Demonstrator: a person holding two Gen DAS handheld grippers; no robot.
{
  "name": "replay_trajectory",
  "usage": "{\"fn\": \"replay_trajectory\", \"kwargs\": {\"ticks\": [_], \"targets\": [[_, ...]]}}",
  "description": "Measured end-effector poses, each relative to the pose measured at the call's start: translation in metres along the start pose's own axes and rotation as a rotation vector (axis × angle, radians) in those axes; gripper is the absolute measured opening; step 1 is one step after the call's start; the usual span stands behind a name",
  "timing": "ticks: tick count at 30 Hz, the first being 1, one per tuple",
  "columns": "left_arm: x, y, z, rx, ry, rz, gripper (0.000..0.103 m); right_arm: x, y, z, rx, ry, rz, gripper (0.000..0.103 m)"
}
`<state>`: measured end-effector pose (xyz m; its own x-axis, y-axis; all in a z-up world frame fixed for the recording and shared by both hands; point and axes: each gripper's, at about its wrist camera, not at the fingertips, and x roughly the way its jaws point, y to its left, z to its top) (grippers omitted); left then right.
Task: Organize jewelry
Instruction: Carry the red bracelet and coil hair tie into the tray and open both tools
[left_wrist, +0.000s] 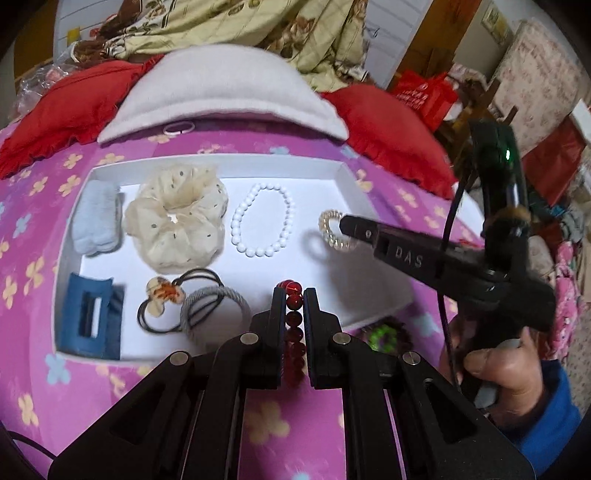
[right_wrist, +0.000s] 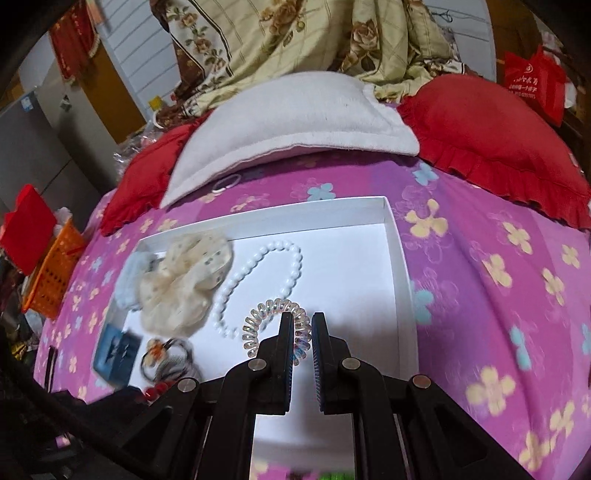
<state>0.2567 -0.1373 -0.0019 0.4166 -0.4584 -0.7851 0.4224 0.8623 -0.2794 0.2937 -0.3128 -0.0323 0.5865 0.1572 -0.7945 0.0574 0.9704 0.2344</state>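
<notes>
1. We've got our left gripper (left_wrist: 294, 295) low over the near edge of the white tray (left_wrist: 236, 162), its jaws pinching a red bead bracelet (left_wrist: 294, 325) that runs straight down the gap between them.
2. Our right gripper (right_wrist: 303, 319) is over the right part of the tray, jaws closed on a clear spiral hair tie (right_wrist: 271, 314); the coil loops out to the left of the tips and casts a shadow on the tray floor.
3. Just ahead and left of those right jaws lies the white bead bracelet (right_wrist: 258, 280), flat on the tray.
4. Further left sits the cream scrunchie (left_wrist: 177, 218), with a pale blue fluffy clip (left_wrist: 96, 221) touching its far side.
5. Left of our left jaws: a grey hair tie (left_wrist: 214, 314) overlapping black elastic bands (left_wrist: 173, 306) with a flower charm, then a blue claw clip (left_wrist: 90, 317) at the tray's corner.
6. Right of the left jaws, outside the tray, we spot a green beaded thing (left_wrist: 384, 338), blurred.
</notes>
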Motion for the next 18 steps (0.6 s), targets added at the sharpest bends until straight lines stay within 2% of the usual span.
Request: {"fn": "replay_trajectory", "kwargs": {"ticks": [10, 16, 17, 18], "targets": [[0.042, 0.014, 0.025, 0.01, 0.022, 0.088, 0.008, 0.043, -0.003, 0.028, -0.028, 0.047, -0.092, 0.009], [0.038, 0.022, 0.028, -0.015, 0.023, 0.056, 0.009, 0.046, -0.007, 0.033, -0.02, 0.059, -0.093, 0.009], [0.033, 0.022, 0.028, -0.025, 0.016, 0.052, 0.009, 0.044, -0.008, 0.034, -0.017, 0.059, -0.096, 0.016], [0.029, 0.022, 0.028, -0.029, 0.007, 0.051, 0.009, 0.043, -0.008, 0.034, -0.014, 0.056, -0.096, 0.029]]}}
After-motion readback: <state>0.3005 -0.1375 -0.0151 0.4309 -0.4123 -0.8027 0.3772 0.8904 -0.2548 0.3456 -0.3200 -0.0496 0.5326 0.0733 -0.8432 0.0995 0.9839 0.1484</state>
